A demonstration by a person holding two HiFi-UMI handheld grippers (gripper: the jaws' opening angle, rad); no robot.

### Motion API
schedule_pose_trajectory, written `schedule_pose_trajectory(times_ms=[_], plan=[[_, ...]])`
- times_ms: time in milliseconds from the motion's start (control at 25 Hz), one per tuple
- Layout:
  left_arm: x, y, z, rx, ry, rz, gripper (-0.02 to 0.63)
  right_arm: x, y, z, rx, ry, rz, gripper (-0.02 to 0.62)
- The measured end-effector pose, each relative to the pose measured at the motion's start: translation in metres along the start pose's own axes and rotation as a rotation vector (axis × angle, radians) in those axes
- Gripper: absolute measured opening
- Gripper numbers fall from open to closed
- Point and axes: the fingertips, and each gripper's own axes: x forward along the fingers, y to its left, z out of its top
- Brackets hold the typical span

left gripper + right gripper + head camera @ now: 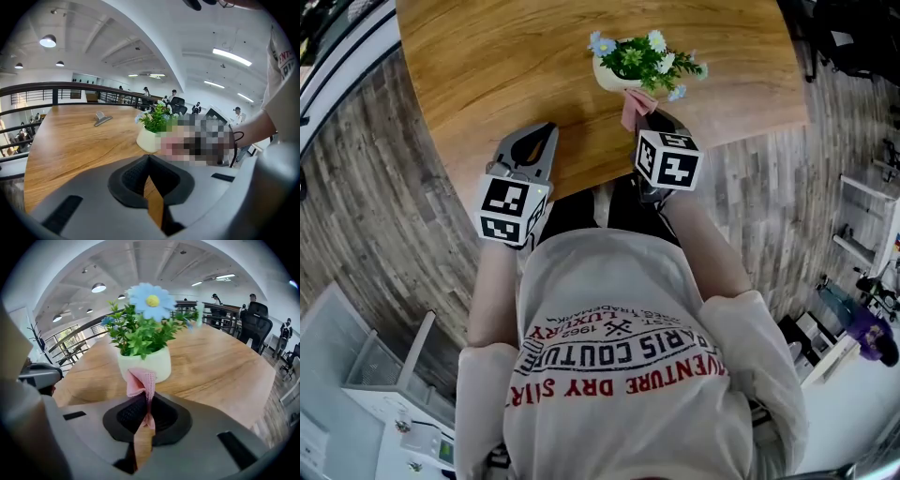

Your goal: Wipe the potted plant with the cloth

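Clamping one cloth (140,383), right gripper (144,420), one potted plant (143,350)

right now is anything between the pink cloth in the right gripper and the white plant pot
Nothing visible does: the pink cloth pinched in the right gripper points straight at the round white pot, close in front.

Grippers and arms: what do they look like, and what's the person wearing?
The left gripper and right gripper match: smooth grey shells, black ribbed pads in a dark hollow. Each carries a white cube with black square markers. The person wears a pale short-sleeved T-shirt with red and black lettering, and a thin dark band on the right wrist.
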Motion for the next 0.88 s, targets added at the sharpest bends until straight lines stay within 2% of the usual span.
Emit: schedule_pose_trajectory(times_ms=[280,520,600,640,720,880], plan=[[0.020,-0.018,0.013,0.022,-0.001,-0.038,0.012,-0.027,-0.058,-0.007,-0.001,0.012,-0.059,0.043],[0.036,-0.026,0.026,-0.004,-0.058,-0.018,0.012,-0.036,-0.110,0.030,-0.190,-0.042,-0.103,0.043],[0.044,-0.028,0.027,-0.009,-0.072,-0.016,0.012,-0.034,-0.122,0.050,-0.242,-0.085,-0.077,0.043],[0.050,-0.029,0.027,-0.010,-0.077,-0.018,0.040,-0.031,-0.125,0.059,-0.261,-0.103,-0.051,0.043],[0.063,-0.030,0.027,-0.012,-0.081,-0.016,0.208,-0.024,-0.130,0.076,-0.288,-0.124,0.005,0.043],[0.089,-0.028,0.026,0.034,-0.080,0.007,0.352,-0.005,-0.134,0.094,-0.353,-0.123,0.083,0.043]])
